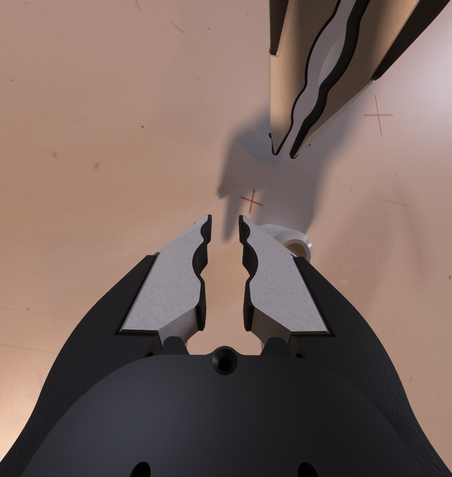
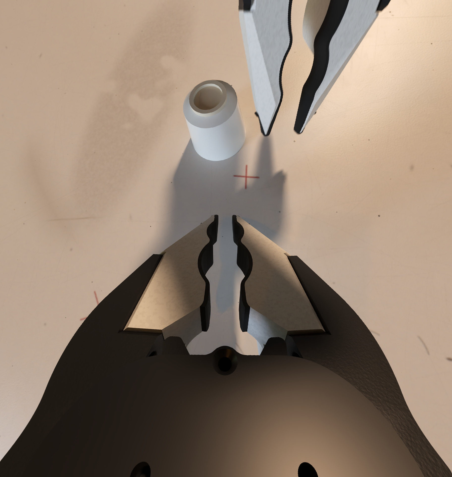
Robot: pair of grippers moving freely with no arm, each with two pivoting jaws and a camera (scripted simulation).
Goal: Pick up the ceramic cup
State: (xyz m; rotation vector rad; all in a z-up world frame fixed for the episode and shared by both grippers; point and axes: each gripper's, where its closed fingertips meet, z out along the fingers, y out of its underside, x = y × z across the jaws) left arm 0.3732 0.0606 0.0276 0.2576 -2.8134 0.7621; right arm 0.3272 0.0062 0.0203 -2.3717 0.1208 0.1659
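The ceramic cup is a small white cylinder with a thick rim. It stands on the tan table, mouth towards the camera. My right gripper is open by a narrow gap and empty, well short of the cup, which lies ahead and slightly left. My left gripper is open a little wider and empty. The cup sits just right of its right finger, which partly hides it. Each gripper shows in the other's view, pointing back: the left one just right of the cup, the right one farther ahead.
The tan table bears thin red cross marks: one between the two grippers, also in the left wrist view, and another farther right. Shadows of the grippers fall across the middle.
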